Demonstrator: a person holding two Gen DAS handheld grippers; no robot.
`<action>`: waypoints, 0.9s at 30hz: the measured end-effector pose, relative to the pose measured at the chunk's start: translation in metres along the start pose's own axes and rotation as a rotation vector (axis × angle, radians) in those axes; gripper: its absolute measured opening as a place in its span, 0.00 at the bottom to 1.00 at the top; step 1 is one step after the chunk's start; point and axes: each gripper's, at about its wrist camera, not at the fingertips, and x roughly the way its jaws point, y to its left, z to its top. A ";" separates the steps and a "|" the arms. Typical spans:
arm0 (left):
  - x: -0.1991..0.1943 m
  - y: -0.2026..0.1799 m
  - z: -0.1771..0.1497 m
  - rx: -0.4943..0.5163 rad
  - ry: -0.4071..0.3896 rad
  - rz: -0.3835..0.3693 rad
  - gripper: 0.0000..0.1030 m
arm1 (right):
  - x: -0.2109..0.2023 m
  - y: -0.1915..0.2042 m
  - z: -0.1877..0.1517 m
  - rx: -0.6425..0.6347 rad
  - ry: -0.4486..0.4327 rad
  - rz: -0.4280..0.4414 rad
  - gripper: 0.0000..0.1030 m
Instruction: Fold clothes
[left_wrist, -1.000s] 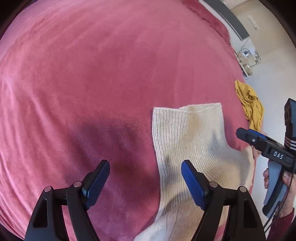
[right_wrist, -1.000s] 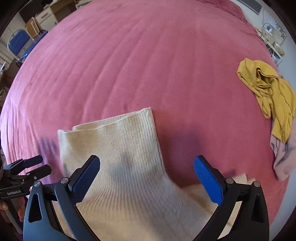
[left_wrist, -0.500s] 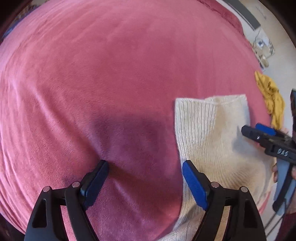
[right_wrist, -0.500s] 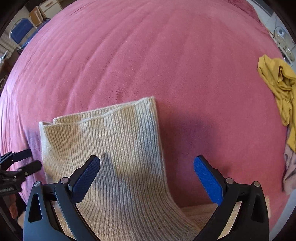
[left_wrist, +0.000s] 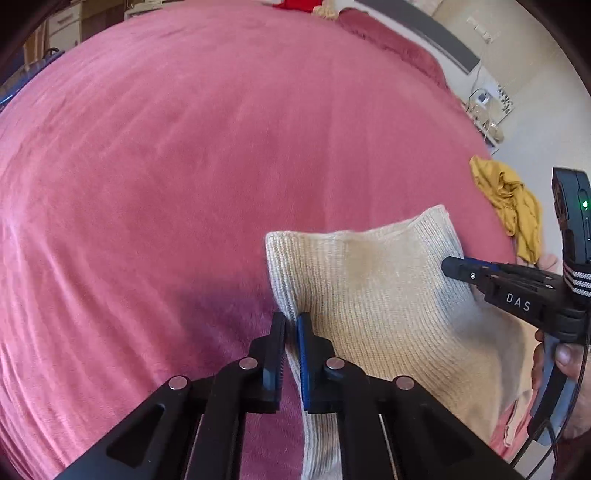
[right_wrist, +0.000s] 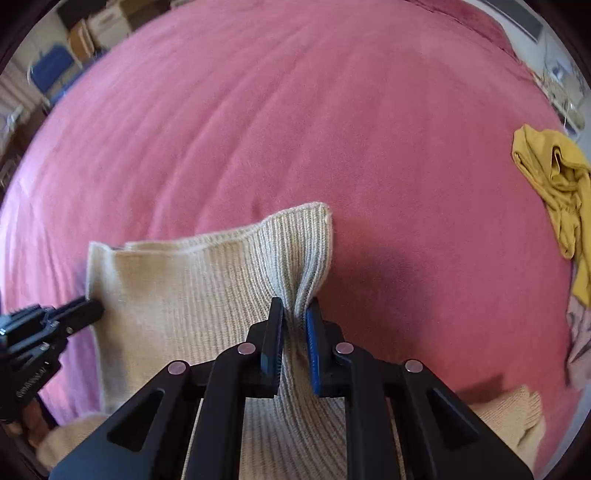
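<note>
- A cream ribbed knit sweater (left_wrist: 373, 291) lies partly folded on the pink plush blanket of a bed (left_wrist: 184, 166).
- The left gripper (left_wrist: 291, 325) has just closed; its fingers pinch the knit's left edge.
- The right gripper (right_wrist: 294, 314) has just closed too, its fingers clamped on a bunched ridge near the right edge.
- A crumpled mustard-yellow garment (right_wrist: 557, 184) lies well apart at the bed's right side.
</note>
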 end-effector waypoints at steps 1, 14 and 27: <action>-0.007 0.001 0.000 0.001 -0.020 -0.001 0.06 | -0.007 -0.001 -0.001 0.015 -0.023 0.019 0.12; -0.014 0.072 -0.002 -0.187 0.113 -0.224 0.43 | -0.099 0.019 -0.010 -0.010 -0.233 0.022 0.12; 0.020 0.054 0.017 -0.053 0.183 -0.430 0.66 | -0.166 0.000 -0.041 -0.006 -0.349 0.088 0.12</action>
